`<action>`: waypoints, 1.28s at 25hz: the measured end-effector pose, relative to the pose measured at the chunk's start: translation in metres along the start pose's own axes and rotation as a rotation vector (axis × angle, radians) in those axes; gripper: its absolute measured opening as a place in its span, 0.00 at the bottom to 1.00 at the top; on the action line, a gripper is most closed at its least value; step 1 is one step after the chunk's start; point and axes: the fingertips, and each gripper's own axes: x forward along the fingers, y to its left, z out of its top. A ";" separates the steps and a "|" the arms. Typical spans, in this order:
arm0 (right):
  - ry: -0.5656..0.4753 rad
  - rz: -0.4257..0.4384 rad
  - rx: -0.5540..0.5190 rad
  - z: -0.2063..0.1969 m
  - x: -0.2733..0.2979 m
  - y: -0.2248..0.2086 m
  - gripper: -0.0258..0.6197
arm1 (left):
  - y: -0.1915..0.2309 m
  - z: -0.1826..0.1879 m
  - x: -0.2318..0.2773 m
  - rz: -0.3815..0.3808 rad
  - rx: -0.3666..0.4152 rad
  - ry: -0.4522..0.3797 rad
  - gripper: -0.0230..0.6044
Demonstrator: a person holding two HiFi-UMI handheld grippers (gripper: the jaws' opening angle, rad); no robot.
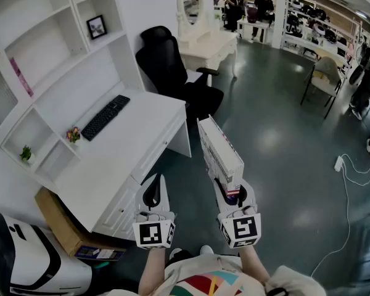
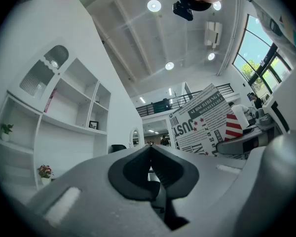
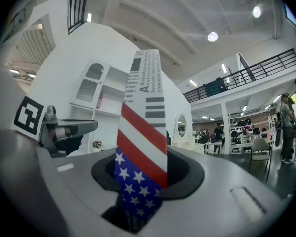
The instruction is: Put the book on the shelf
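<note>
My right gripper (image 1: 229, 193) is shut on a book (image 1: 219, 152) with newspaper print and a stars-and-stripes spine (image 3: 142, 147). The book stands on edge and points forward over the floor, to the right of the desk. Its printed cover (image 2: 204, 122) also shows in the left gripper view. My left gripper (image 1: 152, 193) is shut and empty, near the desk's front corner. The white shelf unit (image 1: 46, 54) rises at the far left behind the desk, with several open compartments.
A white desk (image 1: 120, 150) carries a black keyboard (image 1: 105, 117) and a small flower pot (image 1: 73, 134). A black office chair (image 1: 172, 66) stands behind the desk. A cardboard box (image 1: 61, 224) lies on the floor at lower left. People stand far back.
</note>
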 end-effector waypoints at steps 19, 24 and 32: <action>-0.014 0.042 0.084 -0.006 0.011 0.002 0.28 | 0.018 -0.008 -0.009 0.061 -0.023 0.017 0.04; 0.010 0.080 0.091 -0.013 0.024 0.011 0.28 | 0.036 -0.019 -0.006 0.100 -0.042 0.026 0.04; 0.028 0.124 0.052 -0.021 0.083 0.013 0.28 | 0.073 -0.036 0.048 0.114 -0.055 -0.004 0.04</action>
